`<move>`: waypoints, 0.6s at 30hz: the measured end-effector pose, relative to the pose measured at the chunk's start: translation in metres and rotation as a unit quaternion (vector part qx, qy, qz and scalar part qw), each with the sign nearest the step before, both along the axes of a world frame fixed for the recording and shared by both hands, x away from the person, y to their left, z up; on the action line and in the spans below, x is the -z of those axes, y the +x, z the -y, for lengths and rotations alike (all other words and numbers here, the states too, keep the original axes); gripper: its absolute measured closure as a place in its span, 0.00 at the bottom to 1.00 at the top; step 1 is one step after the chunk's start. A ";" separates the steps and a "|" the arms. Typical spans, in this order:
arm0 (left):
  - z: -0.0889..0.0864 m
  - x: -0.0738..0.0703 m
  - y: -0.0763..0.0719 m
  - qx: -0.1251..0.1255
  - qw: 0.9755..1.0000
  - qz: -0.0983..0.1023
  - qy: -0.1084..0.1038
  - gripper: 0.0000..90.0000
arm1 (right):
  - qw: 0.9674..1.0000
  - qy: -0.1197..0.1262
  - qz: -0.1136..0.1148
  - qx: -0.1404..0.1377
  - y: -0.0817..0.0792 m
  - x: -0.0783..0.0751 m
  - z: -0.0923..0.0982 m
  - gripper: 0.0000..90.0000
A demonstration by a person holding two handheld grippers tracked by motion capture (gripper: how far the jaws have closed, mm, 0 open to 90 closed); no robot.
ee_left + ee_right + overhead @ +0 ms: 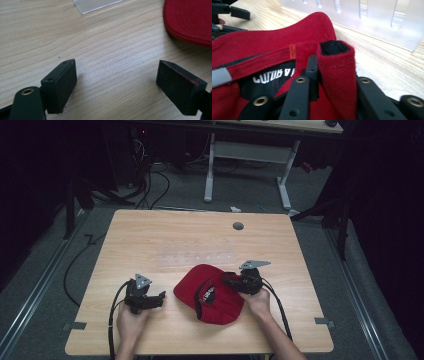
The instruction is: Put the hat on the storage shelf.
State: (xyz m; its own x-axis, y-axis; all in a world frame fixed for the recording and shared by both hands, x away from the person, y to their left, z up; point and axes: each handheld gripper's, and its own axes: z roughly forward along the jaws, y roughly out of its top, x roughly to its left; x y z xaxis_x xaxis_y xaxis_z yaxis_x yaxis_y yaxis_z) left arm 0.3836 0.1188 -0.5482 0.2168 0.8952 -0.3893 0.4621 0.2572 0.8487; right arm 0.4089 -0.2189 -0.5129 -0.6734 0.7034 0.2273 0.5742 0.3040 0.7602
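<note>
Right claw has the cap, left waits empty.
On the pale wooden table (150, 245), the left claw (159, 298) rests wide apart beside the red fabric baseball cap (212, 292), lying upturned to its right; the right claw (231, 281) pinches the cap's rear edge.

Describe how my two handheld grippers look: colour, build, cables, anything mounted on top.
Both the left gripper and right gripper are black, each topped by a grey three-cornered plate and trailing a black cable. The jaws are flat black blocks on linkages with brass-ringed holes. The forearms are bare, no sleeves.

High view above table (150, 235) looking down, gripper views close, sharing red cap (210, 292).
</note>
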 end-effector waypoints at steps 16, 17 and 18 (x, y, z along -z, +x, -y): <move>0.000 0.000 0.000 0.000 1.000 0.000 0.000 0.19 | 0.999 0.041 0.003 -0.021 -0.017 -0.024 0.007 0.93; 0.000 0.000 0.000 0.000 1.000 0.000 0.000 0.19 | 0.999 0.041 0.003 -0.021 -0.017 -0.024 0.007 0.93; 0.000 0.000 0.000 0.000 1.000 0.000 0.000 0.19 | 0.999 0.043 0.002 -0.021 -0.018 -0.026 0.008 0.93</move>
